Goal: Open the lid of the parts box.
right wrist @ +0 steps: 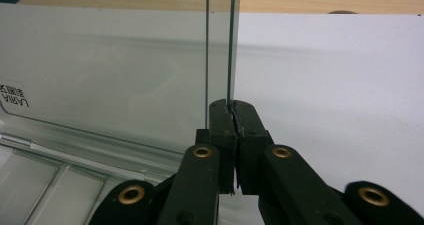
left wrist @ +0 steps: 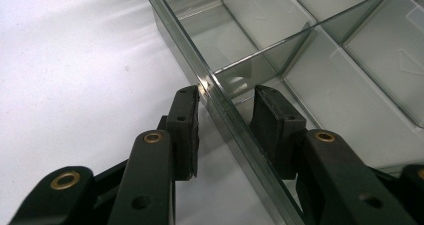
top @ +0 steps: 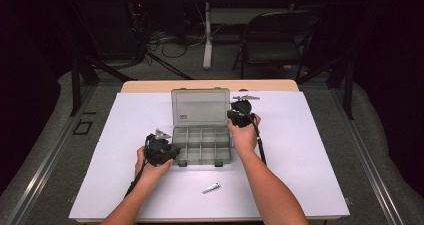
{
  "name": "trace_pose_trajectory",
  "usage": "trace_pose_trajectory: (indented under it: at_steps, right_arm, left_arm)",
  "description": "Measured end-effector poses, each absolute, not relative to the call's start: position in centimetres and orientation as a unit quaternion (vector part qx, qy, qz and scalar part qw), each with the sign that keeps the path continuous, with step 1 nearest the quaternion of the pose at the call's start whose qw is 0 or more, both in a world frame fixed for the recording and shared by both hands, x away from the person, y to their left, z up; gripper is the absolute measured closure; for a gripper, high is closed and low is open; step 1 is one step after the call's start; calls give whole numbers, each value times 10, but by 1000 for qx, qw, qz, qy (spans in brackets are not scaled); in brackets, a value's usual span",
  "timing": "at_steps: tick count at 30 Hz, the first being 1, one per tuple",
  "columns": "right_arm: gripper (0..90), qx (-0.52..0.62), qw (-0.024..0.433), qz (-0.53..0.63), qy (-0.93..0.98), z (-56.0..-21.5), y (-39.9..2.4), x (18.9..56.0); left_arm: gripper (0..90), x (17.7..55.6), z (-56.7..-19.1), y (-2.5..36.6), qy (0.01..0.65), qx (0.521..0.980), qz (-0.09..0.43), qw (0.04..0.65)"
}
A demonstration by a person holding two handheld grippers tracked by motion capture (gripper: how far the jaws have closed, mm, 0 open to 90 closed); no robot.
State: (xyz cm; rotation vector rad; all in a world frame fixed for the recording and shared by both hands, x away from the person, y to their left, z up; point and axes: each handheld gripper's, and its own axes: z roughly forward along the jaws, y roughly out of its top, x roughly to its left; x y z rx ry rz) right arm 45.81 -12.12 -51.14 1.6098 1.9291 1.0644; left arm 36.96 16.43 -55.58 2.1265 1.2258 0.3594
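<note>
Clear organizer box (top: pixel 201 145) mid-table, lid (top: pixel 200 106) upright at its far side; right gripper (right wrist: pixel 231 107) pinched shut on lid's right edge, left gripper (left wrist: pixel 225 100) straddling the box's left wall, jaws parted, not pressing.

- The left gripper (top: pixel 172 150), held in the person's left hand (top: pixel 148 166), sat low with its jaws part open, one pad (left wrist: pixel 186 127) on each side of a thin clear wall.
- The right gripper (top: pixel 238 116), held in the right hand (top: pixel 245 134) with the forearm stretched forward, had its jaws pressed together on a thin upright clear edge.
</note>
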Motion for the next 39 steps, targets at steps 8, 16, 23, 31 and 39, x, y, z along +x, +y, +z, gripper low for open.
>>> trace_pose_trajectory:
  at_steps: [8,16,23,31,39]
  right_arm:
    - [890,584,204,381,687,-514,-121,462]
    - [892,586,203,378,687,-515,-120,464]
    - [893,589,202,378,685,-516,-120,465]
    - [895,591,202,377,684,-517,-119,466]
    - [895,593,202,376,683,-519,-119,467]
  left_arm:
    - [631,370,-556,164,469,810,137,325]
    - [632,369,-556,164,470,810,137,324]
    - [632,369,-556,164,470,809,136,325]
    - [632,369,-556,164,470,809,137,325]
    - [632,369,-556,164,470,809,136,325]
